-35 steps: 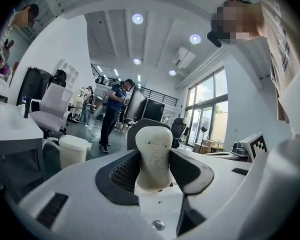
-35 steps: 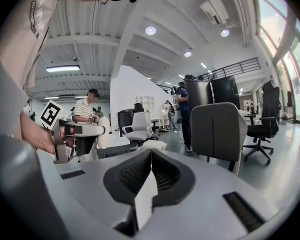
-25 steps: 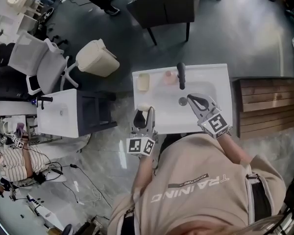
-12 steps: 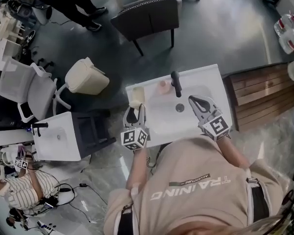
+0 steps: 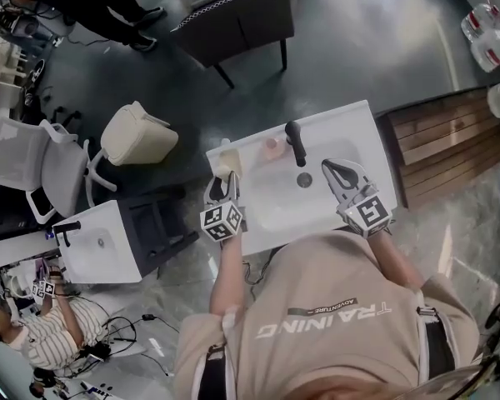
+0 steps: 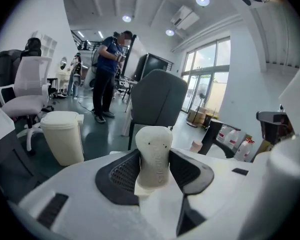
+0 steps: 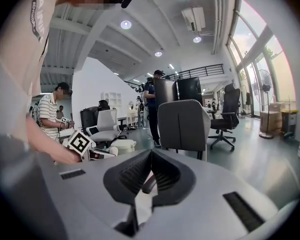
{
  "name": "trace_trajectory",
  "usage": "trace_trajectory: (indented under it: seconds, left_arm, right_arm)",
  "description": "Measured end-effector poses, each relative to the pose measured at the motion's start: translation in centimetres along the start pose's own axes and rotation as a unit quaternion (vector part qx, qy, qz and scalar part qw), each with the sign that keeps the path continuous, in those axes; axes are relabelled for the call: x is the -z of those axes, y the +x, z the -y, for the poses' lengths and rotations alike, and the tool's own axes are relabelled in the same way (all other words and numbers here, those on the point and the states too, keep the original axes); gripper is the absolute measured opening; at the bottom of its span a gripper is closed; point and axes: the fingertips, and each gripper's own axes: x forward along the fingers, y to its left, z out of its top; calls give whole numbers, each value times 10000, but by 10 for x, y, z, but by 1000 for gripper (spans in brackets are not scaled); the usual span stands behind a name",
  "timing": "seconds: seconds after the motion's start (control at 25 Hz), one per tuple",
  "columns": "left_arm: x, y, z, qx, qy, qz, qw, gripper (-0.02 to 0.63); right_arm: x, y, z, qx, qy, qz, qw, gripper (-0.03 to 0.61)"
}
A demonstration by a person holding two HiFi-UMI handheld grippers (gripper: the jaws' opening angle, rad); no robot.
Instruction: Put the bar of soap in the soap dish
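A white sink counter stands on a grey office floor. At its upper left corner, the bar of soap is gripped upright in the left gripper, just beside a cream shape, possibly the soap dish. The right gripper is seen shut and empty only in its own view.
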Motion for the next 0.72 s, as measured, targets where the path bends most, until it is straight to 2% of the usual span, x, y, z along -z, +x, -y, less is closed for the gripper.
trace_trajectory:
  seconds: [0.36, 0.72]
  left_arm:
    - [40, 42, -16, -330, -100, -919, 9952, 176]
    - [54, 64, -22, -545, -170, -1487, 9872, 175]
  right_arm:
    - [7, -2, 32, 217, 67, -101, 9997, 12]
    - [14, 3, 42, 163, 218, -158, 9995, 12]
